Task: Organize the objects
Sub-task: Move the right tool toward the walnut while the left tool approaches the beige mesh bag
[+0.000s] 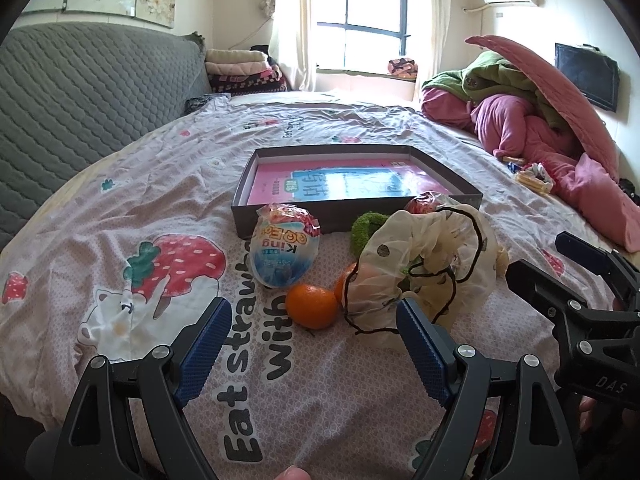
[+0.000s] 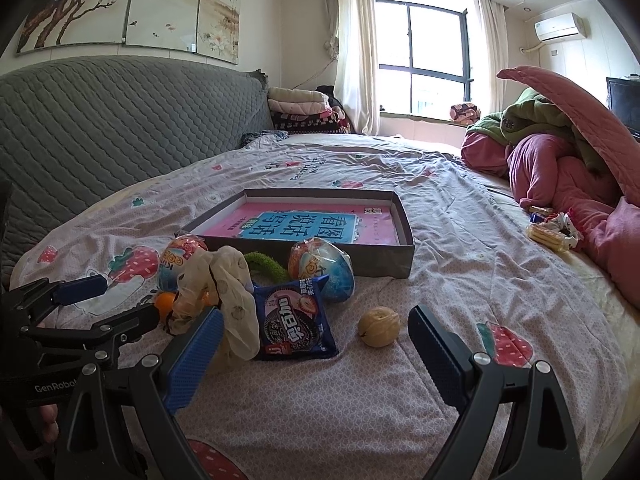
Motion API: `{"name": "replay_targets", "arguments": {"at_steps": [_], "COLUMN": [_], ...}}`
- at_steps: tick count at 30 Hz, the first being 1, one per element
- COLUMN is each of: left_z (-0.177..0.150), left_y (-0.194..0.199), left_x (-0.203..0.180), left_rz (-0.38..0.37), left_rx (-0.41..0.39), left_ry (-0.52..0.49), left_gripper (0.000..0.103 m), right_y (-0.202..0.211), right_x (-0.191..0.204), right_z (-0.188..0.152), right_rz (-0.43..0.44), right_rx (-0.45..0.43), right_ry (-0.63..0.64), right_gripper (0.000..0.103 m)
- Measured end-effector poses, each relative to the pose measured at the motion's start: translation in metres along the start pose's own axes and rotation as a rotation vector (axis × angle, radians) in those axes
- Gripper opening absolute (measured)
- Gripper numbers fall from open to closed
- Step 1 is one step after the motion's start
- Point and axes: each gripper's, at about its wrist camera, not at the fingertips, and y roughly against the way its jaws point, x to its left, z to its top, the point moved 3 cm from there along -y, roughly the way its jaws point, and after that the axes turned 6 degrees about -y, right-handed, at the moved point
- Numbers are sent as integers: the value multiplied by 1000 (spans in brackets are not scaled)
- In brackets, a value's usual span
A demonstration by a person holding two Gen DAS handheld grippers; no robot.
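Left wrist view: left gripper (image 1: 314, 330) low over strawberry-print bedsheet (image 1: 120, 216), jaws wide, nothing between the pads; mandarin (image 1: 312, 306) just ahead of the gap, second mandarin partly hidden behind sheer polka-dot scrunchie (image 1: 424, 264). Shallow grey box (image 1: 440, 202) open on the sheet beyond, holding one pink-and-blue book (image 1: 352, 182) lying flat, nothing else visible inside. Blue foil-wrapped toy egg (image 1: 286, 252) resting against the box's near wall, outside it; green fuzzy ring (image 1: 368, 226) beside the same wall, outside too. Right gripper (image 1: 560, 276) at the frame's right edge, fingers spread. Right wrist view: right gripper (image 2: 316, 332) also wide, empty, hovering over the sheet; blue cookie packet (image 2: 292, 322) and walnut (image 2: 379, 327) lying between and just ahead of the fingers, untouched. Second foil toy egg (image 2: 332, 270) behind the packet, close to the box's front wall (image 2: 380, 262). All loose items clustered on the sheet in front of the box, none in it. Pile of pink and green bedding (image 2: 560, 160) on the far right, a few wrapped snacks (image 2: 548, 232) at its foot, well apart from the cluster.
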Motion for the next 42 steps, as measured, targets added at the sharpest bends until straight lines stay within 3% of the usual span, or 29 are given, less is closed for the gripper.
{"name": "replay_targets", "arguments": {"at_steps": [16, 27, 42], "left_z": [-2, 9, 28], "left_y": [3, -20, -45], "left_x": [-17, -22, -22], "left_rz": [-19, -26, -44], "left_rx": [3, 24, 31], "left_ry": [-42, -46, -48], "left_gripper": [85, 85, 85], "right_y": [9, -15, -47], "right_x": [-35, -62, -66], "right_z": [-6, -16, -4], "right_rz": [-45, -61, -63], "right_rx": [33, 169, 265], "right_ry": [-55, -146, -88], "right_gripper": [93, 93, 83]}}
